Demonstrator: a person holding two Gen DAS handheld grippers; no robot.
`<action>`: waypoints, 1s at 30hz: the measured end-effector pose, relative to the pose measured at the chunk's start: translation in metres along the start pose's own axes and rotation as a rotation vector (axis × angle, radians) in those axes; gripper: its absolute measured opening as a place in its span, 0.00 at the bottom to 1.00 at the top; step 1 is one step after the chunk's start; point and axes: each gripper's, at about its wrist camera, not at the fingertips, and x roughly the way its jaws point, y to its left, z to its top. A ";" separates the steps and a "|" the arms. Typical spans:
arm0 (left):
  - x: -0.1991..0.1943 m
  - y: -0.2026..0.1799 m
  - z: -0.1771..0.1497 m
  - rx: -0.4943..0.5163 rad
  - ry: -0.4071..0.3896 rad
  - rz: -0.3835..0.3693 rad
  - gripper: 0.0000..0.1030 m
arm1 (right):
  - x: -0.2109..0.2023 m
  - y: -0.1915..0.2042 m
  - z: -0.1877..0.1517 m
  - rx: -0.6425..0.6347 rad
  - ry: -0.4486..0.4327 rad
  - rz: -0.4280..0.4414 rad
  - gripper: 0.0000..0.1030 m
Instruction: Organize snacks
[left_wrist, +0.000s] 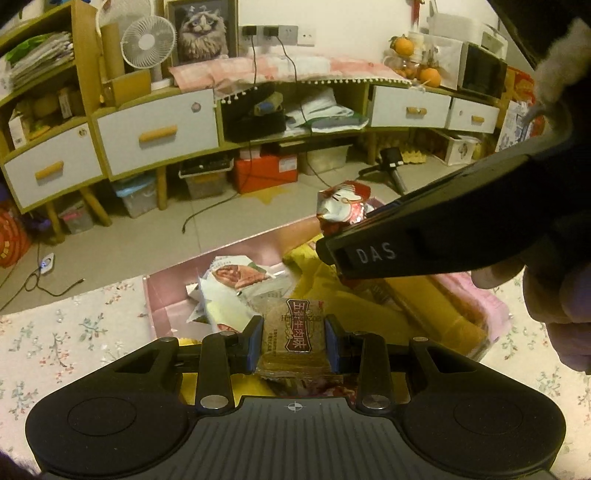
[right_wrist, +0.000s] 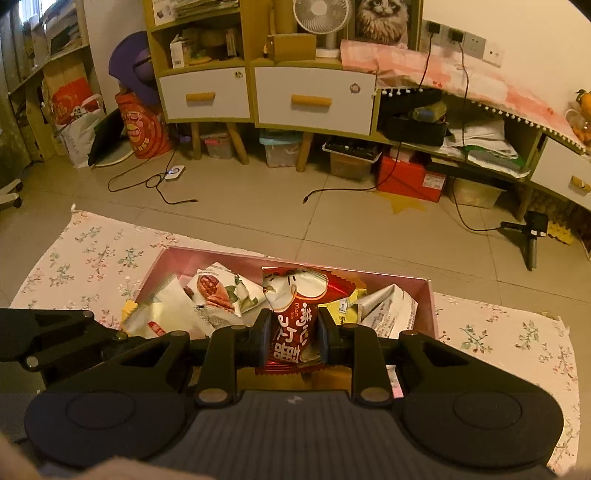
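My left gripper (left_wrist: 293, 334) is shut on a clear-wrapped brown cracker packet (left_wrist: 291, 332) with a dark red label, held over the pink box (left_wrist: 162, 295). My right gripper (right_wrist: 291, 334) is shut on a red and white snack packet (right_wrist: 295, 314), also above the pink box (right_wrist: 430, 306). In the left wrist view the right gripper's black body crosses the upper right, and its red packet (left_wrist: 341, 206) sticks out past it. Several snack packets lie in the box, among them a white one with a nut picture (right_wrist: 218, 291) and yellow ones (left_wrist: 351, 295).
The box sits on a floral cloth (right_wrist: 96, 254) spread over a tiled floor. Behind stand white-drawered cabinets (right_wrist: 314, 98), a red box (right_wrist: 408, 177), plastic bins, loose cables (right_wrist: 155, 184) and a small tripod (right_wrist: 532, 236). A person's hand (left_wrist: 554, 295) holds the right gripper.
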 end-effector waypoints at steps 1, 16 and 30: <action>0.001 0.000 -0.001 -0.001 -0.002 -0.001 0.31 | 0.001 0.000 0.000 0.003 0.001 -0.002 0.22; -0.012 -0.002 -0.003 -0.004 -0.014 -0.015 0.50 | -0.018 -0.005 -0.002 0.050 -0.038 0.013 0.60; -0.069 -0.011 -0.035 -0.059 0.000 0.021 0.77 | -0.072 -0.012 -0.031 0.069 -0.063 -0.006 0.79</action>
